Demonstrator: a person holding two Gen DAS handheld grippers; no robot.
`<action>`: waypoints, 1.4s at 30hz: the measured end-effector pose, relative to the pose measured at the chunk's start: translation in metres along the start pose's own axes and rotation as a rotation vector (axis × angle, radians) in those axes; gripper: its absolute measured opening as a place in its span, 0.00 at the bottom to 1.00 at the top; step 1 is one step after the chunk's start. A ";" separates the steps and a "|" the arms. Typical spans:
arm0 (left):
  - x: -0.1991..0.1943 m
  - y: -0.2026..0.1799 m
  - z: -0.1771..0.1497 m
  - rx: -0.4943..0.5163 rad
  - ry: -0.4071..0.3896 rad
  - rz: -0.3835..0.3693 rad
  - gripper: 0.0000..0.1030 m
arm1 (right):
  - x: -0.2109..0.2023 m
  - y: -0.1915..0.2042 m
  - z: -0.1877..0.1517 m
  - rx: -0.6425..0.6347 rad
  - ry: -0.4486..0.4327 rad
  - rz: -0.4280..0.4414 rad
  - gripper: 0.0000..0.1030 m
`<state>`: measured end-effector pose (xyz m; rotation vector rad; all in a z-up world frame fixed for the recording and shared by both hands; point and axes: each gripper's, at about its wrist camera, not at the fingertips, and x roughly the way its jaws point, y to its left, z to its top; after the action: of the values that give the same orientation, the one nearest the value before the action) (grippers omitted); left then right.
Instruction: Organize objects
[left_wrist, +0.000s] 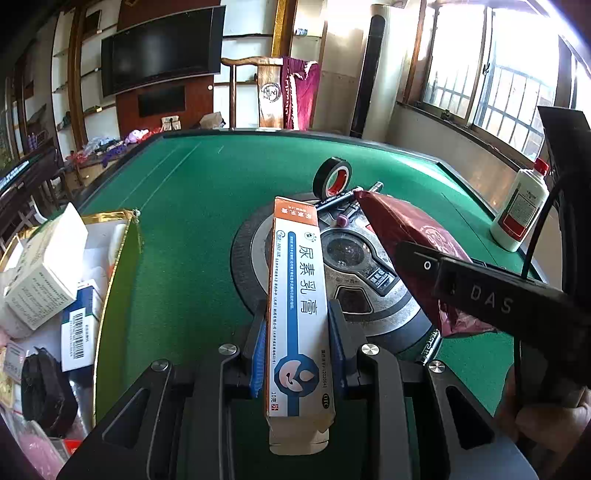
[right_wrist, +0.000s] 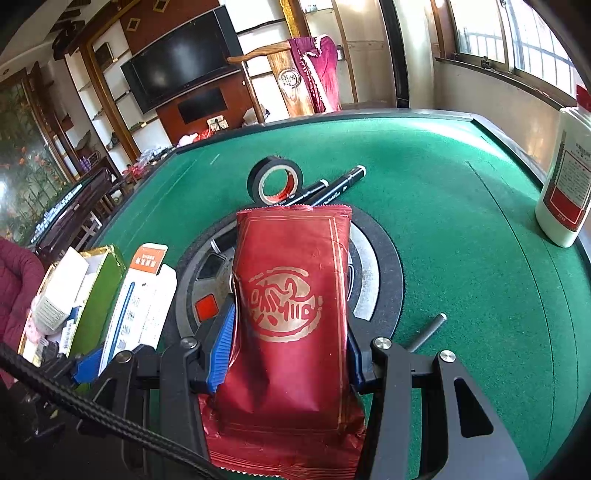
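Observation:
My left gripper (left_wrist: 297, 343) is shut on a long white, orange and blue ointment box (left_wrist: 297, 277), which points away over the green felt table (left_wrist: 184, 203). In the right wrist view my right gripper (right_wrist: 291, 347) is shut on a dark red foil packet (right_wrist: 291, 295) with a gold emblem, its blue pads pressing both sides. The packet (left_wrist: 406, 236) hangs just right of the ointment box (right_wrist: 140, 306). A gold-rimmed green box (left_wrist: 114, 280) holding several cartons stands at the left table edge.
A black tape roll (right_wrist: 275, 179) and two black markers (right_wrist: 332, 188) lie beyond the table's round centre panel (left_wrist: 354, 258). A white bottle with a red cap (left_wrist: 521, 210) stands at the right edge. A small dark rod (right_wrist: 426, 332) lies on the felt.

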<state>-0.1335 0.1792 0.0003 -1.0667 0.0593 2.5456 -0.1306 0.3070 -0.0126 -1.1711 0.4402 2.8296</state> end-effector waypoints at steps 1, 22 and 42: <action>-0.002 -0.001 -0.001 0.002 -0.005 0.001 0.24 | -0.002 0.000 0.001 0.005 -0.006 0.003 0.47; -0.097 0.020 -0.007 -0.033 -0.132 -0.062 0.24 | -0.051 0.026 -0.017 0.019 -0.085 0.107 0.47; -0.160 0.214 -0.053 -0.328 -0.214 0.022 0.24 | -0.062 0.172 -0.042 -0.146 -0.017 0.270 0.47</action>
<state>-0.0717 -0.0813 0.0512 -0.8971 -0.4182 2.7347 -0.0839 0.1342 0.0445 -1.1925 0.4275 3.1486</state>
